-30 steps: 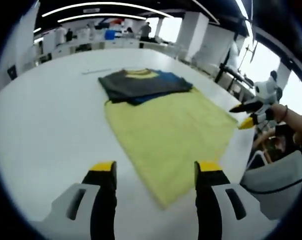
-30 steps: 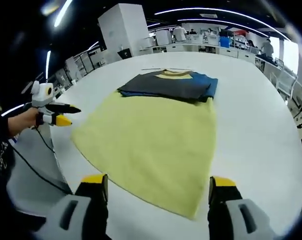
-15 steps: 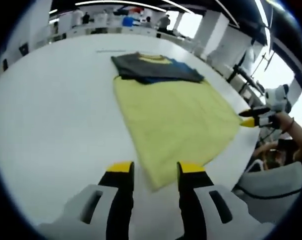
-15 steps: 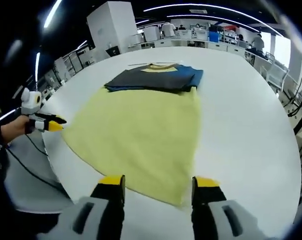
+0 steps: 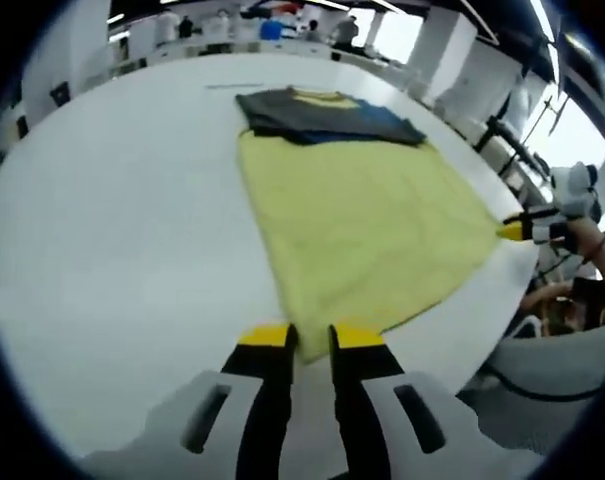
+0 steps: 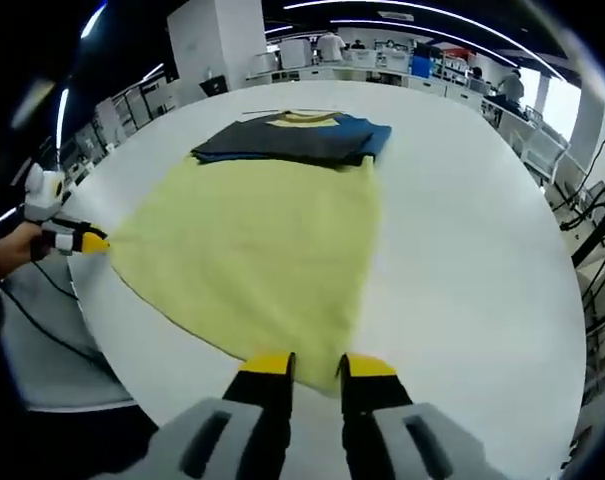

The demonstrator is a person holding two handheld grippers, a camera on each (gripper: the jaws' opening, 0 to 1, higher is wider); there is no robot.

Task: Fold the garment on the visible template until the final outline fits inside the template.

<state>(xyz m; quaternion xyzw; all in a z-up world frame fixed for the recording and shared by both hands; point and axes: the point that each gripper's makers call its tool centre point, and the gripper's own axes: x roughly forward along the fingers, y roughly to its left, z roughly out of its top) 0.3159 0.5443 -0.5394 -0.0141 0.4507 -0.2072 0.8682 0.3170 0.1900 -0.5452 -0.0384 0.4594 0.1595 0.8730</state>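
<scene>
Yellow template [image 5: 367,230] lies flat on the white bench [image 5: 112,230]; the dark folded garment [image 5: 322,115] rests across its far edge. Left gripper [image 5: 312,337], jaws nearly closed, pinches one near corner of the template; right gripper [image 6: 318,364], jaws likewise narrowed, pinches the other.

Both grippers [image 5: 312,338] [image 6: 318,366] low (jaws near-closed)
</scene>
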